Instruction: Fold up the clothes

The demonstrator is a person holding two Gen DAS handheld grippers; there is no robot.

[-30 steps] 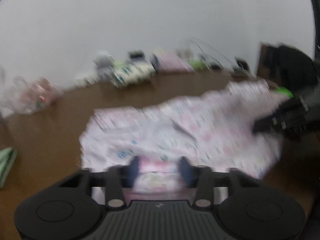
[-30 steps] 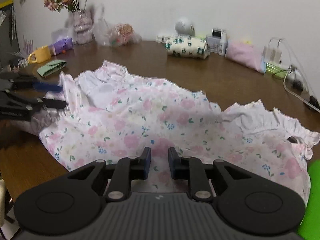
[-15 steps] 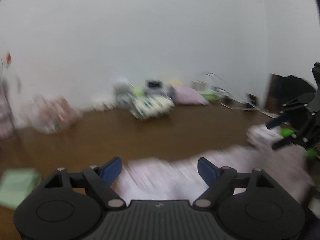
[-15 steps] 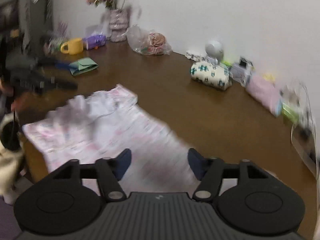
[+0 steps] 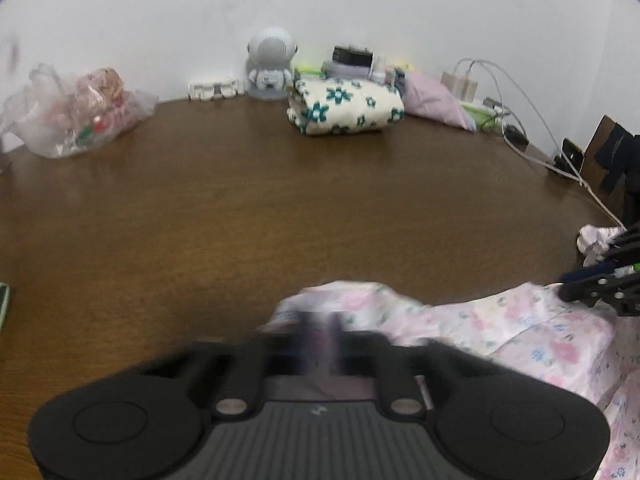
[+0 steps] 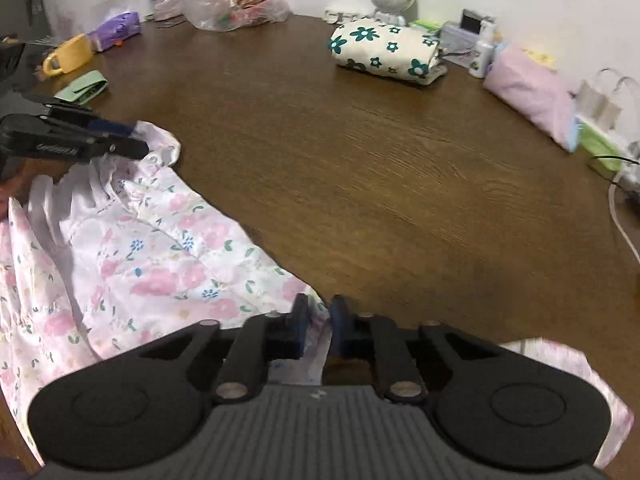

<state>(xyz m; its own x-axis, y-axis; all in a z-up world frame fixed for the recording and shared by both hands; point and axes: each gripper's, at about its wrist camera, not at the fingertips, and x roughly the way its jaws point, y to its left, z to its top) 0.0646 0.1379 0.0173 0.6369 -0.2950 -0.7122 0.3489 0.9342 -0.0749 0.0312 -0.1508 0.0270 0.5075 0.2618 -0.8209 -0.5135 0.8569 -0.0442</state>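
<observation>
A pink floral garment lies bunched at the near edge of the brown table; it also shows in the left wrist view. My right gripper is shut on its edge near me. My left gripper is blurred, its fingers close together on a frilled corner of the garment. In the right wrist view the left gripper pinches the garment's far left corner. The right gripper shows at the right edge of the left wrist view.
A folded flower-print cloth, a pink pouch, a white robot figure and cables line the far table edge. A plastic bag, yellow mug and green folded cloth sit at the left.
Both grippers opened and swung up away from the garment, then came back down and closed on its edges. The garment now lies bunched closer to me.
</observation>
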